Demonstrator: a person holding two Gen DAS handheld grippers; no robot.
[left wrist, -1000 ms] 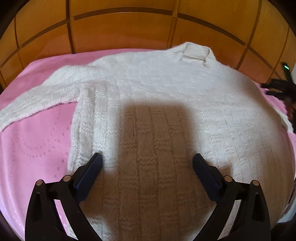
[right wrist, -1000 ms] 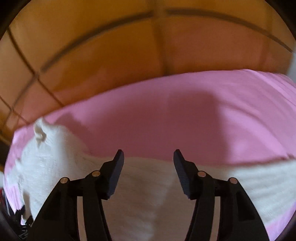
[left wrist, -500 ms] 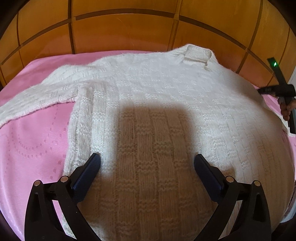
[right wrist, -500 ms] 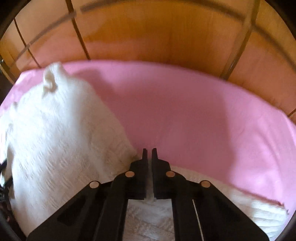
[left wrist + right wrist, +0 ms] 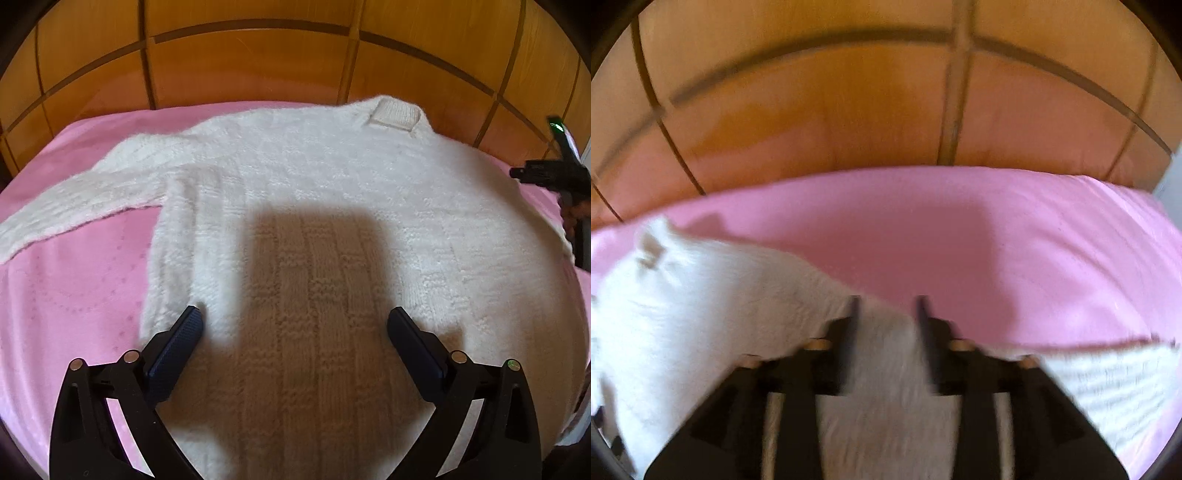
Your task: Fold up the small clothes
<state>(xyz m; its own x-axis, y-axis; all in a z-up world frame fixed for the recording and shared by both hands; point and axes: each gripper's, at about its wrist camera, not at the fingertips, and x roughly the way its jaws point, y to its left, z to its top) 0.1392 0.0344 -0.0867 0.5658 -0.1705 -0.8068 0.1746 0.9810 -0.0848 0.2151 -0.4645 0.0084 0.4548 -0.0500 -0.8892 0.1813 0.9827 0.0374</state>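
Observation:
A white knitted sweater (image 5: 314, 206) lies flat on the pink bedspread (image 5: 74, 295), collar toward the headboard, one sleeve stretched out to the left. My left gripper (image 5: 293, 325) is open and empty, hovering over the sweater's lower body. My right gripper shows at the far right edge of the left wrist view (image 5: 546, 175), by the sweater's right shoulder. In the blurred right wrist view the right gripper (image 5: 886, 314) has its jaws partly apart with white sweater fabric (image 5: 882, 369) between them; the sweater body (image 5: 701, 302) lies to its left.
A wooden panelled headboard (image 5: 258, 62) stands right behind the bed. Bare pink bedspread (image 5: 960, 240) extends beyond the right gripper. The right sleeve (image 5: 1108, 376) lies at lower right in the right wrist view.
The right gripper shut on the sweater's edge half a second ago; its jaws now stand wider with fabric between them, and its view has swung. The left gripper barely moved.

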